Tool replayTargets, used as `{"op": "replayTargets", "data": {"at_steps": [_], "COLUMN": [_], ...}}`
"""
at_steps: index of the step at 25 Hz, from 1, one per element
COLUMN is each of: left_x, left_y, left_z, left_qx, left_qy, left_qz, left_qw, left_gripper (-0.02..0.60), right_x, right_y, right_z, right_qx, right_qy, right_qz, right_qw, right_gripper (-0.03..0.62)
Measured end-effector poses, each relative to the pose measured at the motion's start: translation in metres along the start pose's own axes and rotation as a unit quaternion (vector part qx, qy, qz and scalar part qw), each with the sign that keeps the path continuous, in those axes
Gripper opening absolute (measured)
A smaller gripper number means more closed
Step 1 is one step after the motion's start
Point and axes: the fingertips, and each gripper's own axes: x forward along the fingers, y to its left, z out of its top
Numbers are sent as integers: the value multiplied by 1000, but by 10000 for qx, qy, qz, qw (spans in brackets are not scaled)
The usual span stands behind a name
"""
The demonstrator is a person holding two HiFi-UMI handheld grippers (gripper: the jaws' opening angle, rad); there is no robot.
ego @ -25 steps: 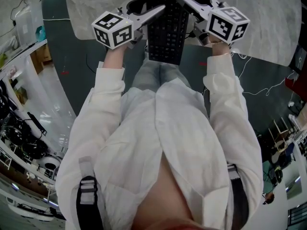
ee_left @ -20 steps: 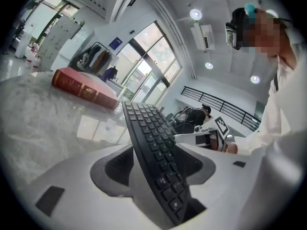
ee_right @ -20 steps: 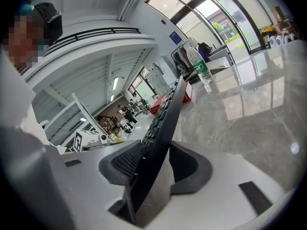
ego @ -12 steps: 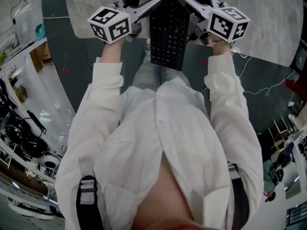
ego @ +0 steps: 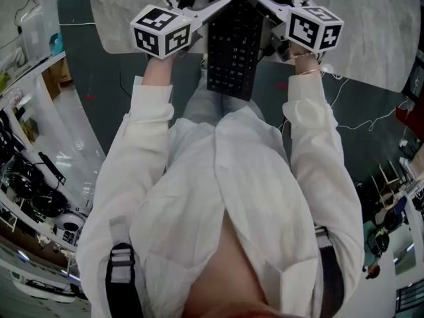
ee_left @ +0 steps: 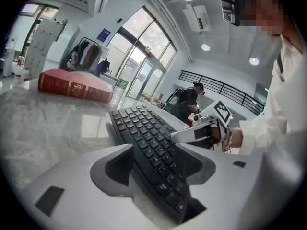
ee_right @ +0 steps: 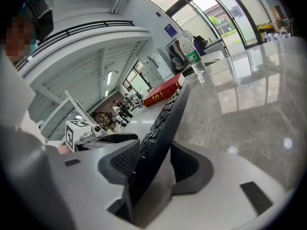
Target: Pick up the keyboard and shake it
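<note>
Head view: keyboard held aloft at table edge between left gripper and right gripper; since shifted slightly bodyward, left gripper rolled; shake judged begun.
Left gripper view: jaws closed on keyboard.
Right gripper view: jaws closed on its other side.

Keyboard: black. Book: red, gilt lettering. Surface: grey-white marbling. Marker cubes: black-white squares. Sleeve: white. Bottle: green label.

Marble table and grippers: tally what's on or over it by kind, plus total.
keyboard: 1
grippers: 2 (left gripper, right gripper, both shut on the keyboard)
red book: 1
water bottle: 1
Total: 5
</note>
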Motion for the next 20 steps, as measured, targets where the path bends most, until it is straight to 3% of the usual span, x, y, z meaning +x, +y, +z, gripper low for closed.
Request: {"op": "replayTargets", "data": {"at_steps": [11,17,20], "left_x": [4,1,2], "left_y": [-6,-6,-5], "left_z": [-10,-18,-18], "left_qx": [435,638,616], "left_qy": [443,502,492], "left_qz": [-39,-23,6], "left_qw": [9981,9967,9969], "left_gripper": [259,258,258], "right_x": [5,9,9], "right_y": [-8,-20,-24], "right_z": [-6,-17,-20], "right_qx": [30,-442,-474], "right_qy": [315,660,729], "right_qz": [-182,-693,-757], "right_qw": [9993,9944,9933], "right_gripper": [206,230,232]}}
